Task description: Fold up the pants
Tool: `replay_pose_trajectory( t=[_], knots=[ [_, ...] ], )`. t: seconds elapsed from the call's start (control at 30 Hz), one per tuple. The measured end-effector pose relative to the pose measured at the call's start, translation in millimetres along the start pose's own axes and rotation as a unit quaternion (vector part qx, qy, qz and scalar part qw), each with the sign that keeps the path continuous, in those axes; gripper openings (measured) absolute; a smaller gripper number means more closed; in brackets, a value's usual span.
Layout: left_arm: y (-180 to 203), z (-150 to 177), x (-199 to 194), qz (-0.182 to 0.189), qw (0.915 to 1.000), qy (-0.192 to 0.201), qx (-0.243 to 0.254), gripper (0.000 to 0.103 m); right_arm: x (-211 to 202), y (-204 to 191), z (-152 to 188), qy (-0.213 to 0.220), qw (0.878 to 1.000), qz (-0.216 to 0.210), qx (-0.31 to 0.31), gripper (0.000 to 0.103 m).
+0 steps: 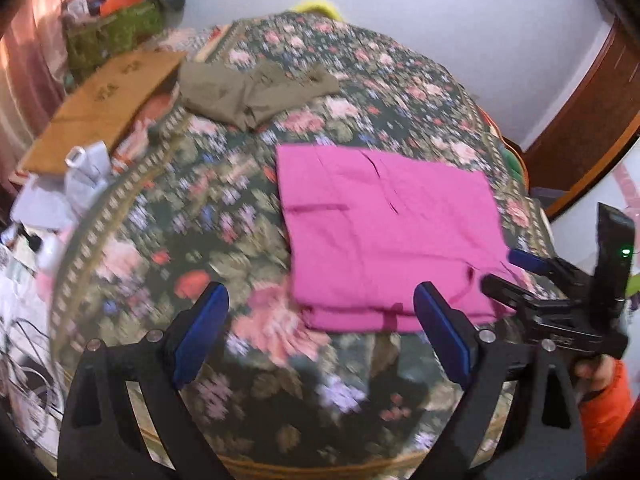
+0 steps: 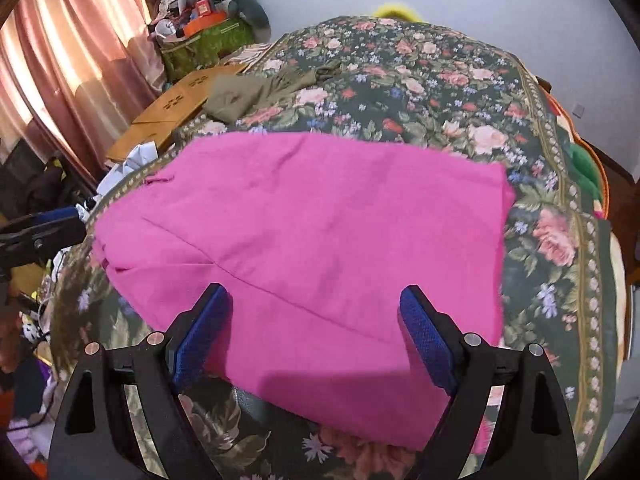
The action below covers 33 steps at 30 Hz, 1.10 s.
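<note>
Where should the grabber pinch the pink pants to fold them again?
Probably the near corner of the pink pants, coming in low from the near edge. They lie flat, already folded into a rectangle on the flowery blanket, so only edges and corners offer a layered lip to pinch. The right gripper hangs open right above that edge.

bed: floral cover [image 2: 460,92] | on it: folded pink pants [image 2: 304,240], crumpled olive garment [image 2: 256,94]
</note>
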<state>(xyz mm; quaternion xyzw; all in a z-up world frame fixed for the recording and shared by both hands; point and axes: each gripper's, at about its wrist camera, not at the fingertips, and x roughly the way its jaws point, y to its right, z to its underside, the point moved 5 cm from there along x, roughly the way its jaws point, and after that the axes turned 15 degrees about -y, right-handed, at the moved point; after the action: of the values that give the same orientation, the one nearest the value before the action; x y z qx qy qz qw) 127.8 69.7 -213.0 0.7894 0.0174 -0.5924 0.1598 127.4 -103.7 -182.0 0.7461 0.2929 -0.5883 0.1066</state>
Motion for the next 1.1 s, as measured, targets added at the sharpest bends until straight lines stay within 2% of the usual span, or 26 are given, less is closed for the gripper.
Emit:
replay_pose_trajectory(
  t=[0.17,0.23,0.3,0.43,0.63,0.73,0.8,0.9,0.97,1.1],
  knots=[
    [8.9,17.3,14.1,0.054,0.9979,-0.034,-0.016,0.094,1.9,6.0,1.8,-0.015,0.999,-0.030,0.020,0.086],
    [12.8,22.1,18.9,0.085,0.9949,-0.047,-0.027,0.094,2.2,4.8,3.3,-0.014,0.999,-0.031,0.021,0.087],
    [15.9,24.3,19.5,0.101,0.9932,-0.049,-0.033,0.094,2.5,3.3,4.5,-0.012,0.999,-0.028,0.018,0.087],
    [19.9,22.4,20.0,0.162,0.9839,-0.058,-0.048,0.095,2.8,3.2,5.9,-0.008,0.999,-0.032,0.022,0.087],
    [16.4,0.6,25.9,0.225,0.9680,-0.068,-0.088,0.095,3.8,2.5,6.4,-0.008,0.999,-0.038,0.023,0.087],
    [14.6,-9.0,27.4,0.254,0.9587,-0.071,-0.107,0.090,4.2,2.0,7.0,-0.008,0.999,-0.040,0.022,0.087],
    [13.6,-15.4,29.5,0.250,0.9592,-0.069,-0.113,0.083,4.8,2.1,7.0,-0.008,0.999,-0.043,0.022,0.088],
    [12.1,-24.1,33.1,0.221,0.9659,-0.062,-0.121,0.061,5.1,1.4,7.5,-0.008,0.999,-0.046,0.020,0.088],
    [11.4,-29.0,36.3,0.162,0.9784,-0.053,-0.117,0.028,5.1,1.0,8.0,-0.007,0.999,-0.047,0.019,0.089],
    [10.2,-30.0,36.8,0.119,0.9873,-0.030,-0.102,0.022,3.7,1.0,9.9,-0.005,0.998,-0.055,0.017,0.089]
  ],
)
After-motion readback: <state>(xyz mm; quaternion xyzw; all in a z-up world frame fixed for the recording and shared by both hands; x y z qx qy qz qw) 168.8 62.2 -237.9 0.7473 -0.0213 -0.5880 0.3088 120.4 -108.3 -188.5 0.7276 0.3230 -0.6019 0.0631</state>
